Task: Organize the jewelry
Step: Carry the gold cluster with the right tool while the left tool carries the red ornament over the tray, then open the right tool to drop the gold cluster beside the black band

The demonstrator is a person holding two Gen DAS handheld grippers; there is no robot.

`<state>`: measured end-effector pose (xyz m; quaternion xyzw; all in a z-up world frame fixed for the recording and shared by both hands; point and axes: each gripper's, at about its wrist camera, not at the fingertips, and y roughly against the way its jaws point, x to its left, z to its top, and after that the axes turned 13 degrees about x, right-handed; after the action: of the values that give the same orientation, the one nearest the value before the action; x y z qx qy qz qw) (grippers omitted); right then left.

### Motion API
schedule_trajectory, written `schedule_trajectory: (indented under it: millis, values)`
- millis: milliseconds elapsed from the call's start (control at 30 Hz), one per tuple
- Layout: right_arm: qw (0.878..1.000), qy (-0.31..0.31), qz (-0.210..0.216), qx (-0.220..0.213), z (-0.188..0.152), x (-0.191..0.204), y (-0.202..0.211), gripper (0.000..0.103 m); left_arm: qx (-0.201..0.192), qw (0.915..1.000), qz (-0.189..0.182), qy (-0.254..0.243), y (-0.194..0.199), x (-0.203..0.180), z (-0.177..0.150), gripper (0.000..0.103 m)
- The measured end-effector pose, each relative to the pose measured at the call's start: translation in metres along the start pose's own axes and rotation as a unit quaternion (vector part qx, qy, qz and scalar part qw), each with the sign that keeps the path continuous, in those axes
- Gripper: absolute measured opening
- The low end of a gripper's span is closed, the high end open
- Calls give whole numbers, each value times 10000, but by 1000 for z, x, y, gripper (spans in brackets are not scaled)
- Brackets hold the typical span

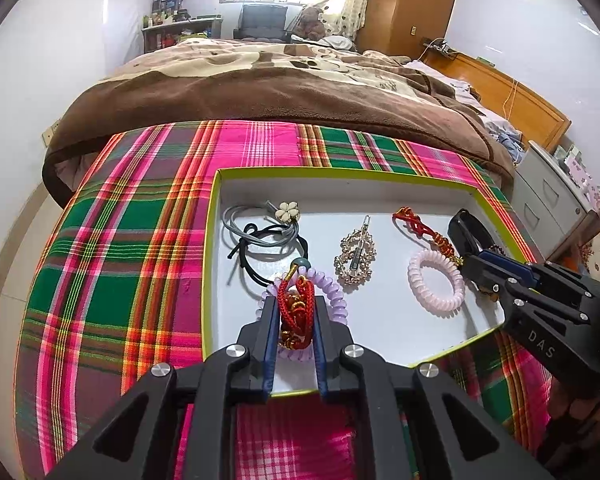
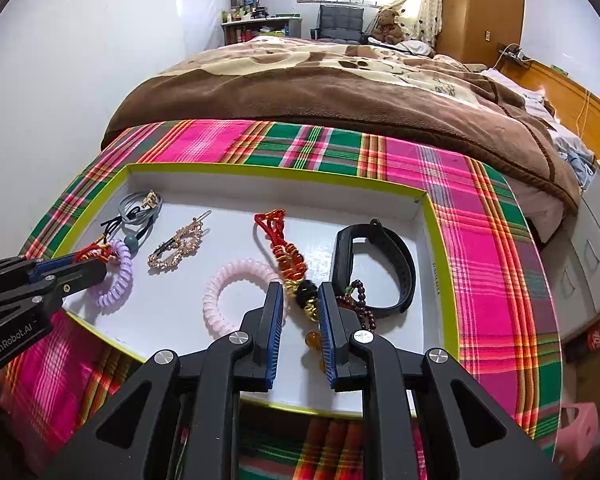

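A white tray with a lime rim (image 1: pixel 216 216) (image 2: pixel 440 248) lies on a plaid cloth. My left gripper (image 1: pixel 296 304) (image 2: pixel 96 268) is shut on a red cord charm (image 1: pixel 296 308), over a purple coil bracelet (image 1: pixel 336 292) (image 2: pixel 116 276). My right gripper (image 2: pixel 300 292) (image 1: pixel 474 258) is open, its jaws on either side of a red knotted charm with amber and gold beads (image 2: pixel 290 264) (image 1: pixel 420 228). A pink coil bracelet (image 2: pixel 228 292) (image 1: pixel 434 280), a gold hair clip (image 2: pixel 178 246) (image 1: pixel 356 256), a black watch band (image 2: pixel 384 264), dark prayer beads (image 2: pixel 360 304) and hair ties with a flower (image 1: pixel 260 232) lie in the tray.
The plaid cloth (image 1: pixel 112 248) covers the near end of a bed with a brown blanket (image 1: pixel 260 84). A grey drawer cabinet (image 1: pixel 556 200) stands to the right, a wooden headboard (image 1: pixel 512 96) beyond it. A pink object (image 2: pixel 580 428) sits at the lower right.
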<state>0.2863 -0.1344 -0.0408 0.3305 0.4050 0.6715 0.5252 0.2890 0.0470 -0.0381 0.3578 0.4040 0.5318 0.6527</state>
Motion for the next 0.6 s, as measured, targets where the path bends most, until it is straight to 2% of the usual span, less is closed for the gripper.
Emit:
schedule_trajectory:
  millis: [100,267,400,600]
  values:
    - [10000,-2,52,-34,-1,0,2,27,-2,10000,-33,-7,2,-1,0,28]
    - [9999,-49,139,-68,-2,1,6,38,-65,9999,69,-117,7,-6,-4,30]
    - [9996,-114,188,-153,-5,0,12,40,-124,9998,132,-83,13,-8,-6,39]
    - [9983,-291,312,-398,-17,-1,32,41,-287,9992,286,49,28,-14,-21,39]
